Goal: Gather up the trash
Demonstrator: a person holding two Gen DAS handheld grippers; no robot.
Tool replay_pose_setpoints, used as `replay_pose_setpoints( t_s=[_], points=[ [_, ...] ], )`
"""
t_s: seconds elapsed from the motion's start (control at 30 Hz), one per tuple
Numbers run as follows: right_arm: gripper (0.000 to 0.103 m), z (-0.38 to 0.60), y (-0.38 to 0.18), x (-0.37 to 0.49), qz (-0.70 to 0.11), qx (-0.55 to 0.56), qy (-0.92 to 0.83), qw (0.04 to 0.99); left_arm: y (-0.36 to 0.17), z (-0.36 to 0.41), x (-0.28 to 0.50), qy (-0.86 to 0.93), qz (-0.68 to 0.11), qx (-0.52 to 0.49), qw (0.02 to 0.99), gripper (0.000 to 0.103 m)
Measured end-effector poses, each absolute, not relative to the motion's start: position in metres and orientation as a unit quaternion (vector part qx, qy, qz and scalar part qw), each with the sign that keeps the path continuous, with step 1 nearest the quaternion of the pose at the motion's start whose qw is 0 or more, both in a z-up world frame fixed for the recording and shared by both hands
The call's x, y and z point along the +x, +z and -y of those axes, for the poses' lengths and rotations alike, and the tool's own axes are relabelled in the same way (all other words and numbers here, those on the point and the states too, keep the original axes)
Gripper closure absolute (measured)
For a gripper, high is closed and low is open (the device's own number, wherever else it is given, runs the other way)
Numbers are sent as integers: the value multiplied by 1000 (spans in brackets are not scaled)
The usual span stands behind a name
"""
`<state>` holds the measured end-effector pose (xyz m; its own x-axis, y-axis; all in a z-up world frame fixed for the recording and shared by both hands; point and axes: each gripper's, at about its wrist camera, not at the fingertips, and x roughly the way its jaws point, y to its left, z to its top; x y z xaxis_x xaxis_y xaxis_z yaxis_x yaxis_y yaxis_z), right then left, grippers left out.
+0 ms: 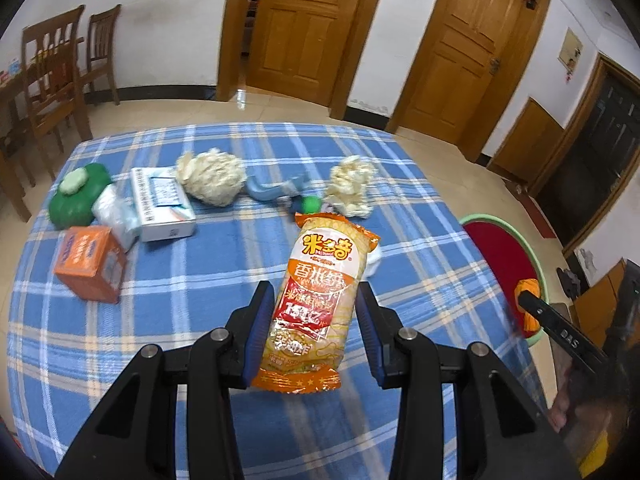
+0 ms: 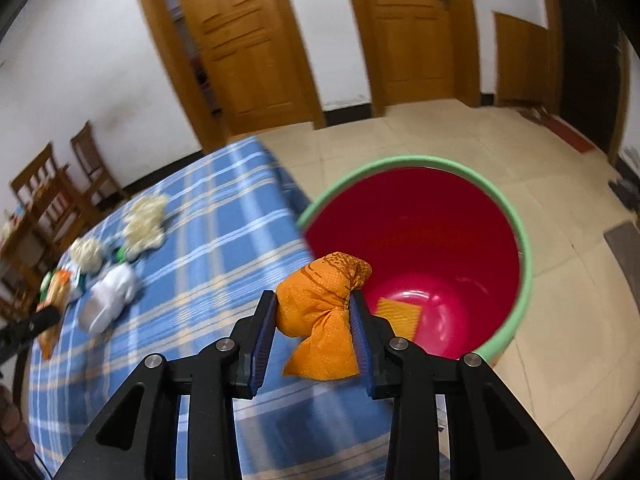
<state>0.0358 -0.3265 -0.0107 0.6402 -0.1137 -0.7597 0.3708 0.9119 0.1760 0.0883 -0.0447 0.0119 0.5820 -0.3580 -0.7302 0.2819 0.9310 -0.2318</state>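
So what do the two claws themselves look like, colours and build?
Both look alike. The left claw and right claw are matte black plastic with angular linkage arms joined by round silver pins. Each finger carries a ribbed blue pad on its inner face. White lettering, roughly "DAS", shows on the right claw's black side. No cables or sleeves are visible.

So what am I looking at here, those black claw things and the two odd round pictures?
Those are hand-held tongs, one in each of a person's hands, each with a wide-angle camera looking along its fingers. The left view shows the left tongs closed on an orange snack packet above a blue checked tablecloth where boxes, crumpled paper wads and other litter lie. The right view shows the right tongs pinching a crumpled orange wrapper beside a red bucket with a green rim, which stands on the floor by the table and holds an orange piece already.
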Motion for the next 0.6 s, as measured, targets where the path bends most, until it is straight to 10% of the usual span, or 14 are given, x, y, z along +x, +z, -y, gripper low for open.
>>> replay_pose_setpoints(
  t_s=[0.6],
  points=[
    [43, 390, -22, 27, -398, 235, -160, 872, 31, 144, 86, -266, -428, -3, 864, 61]
  ],
)
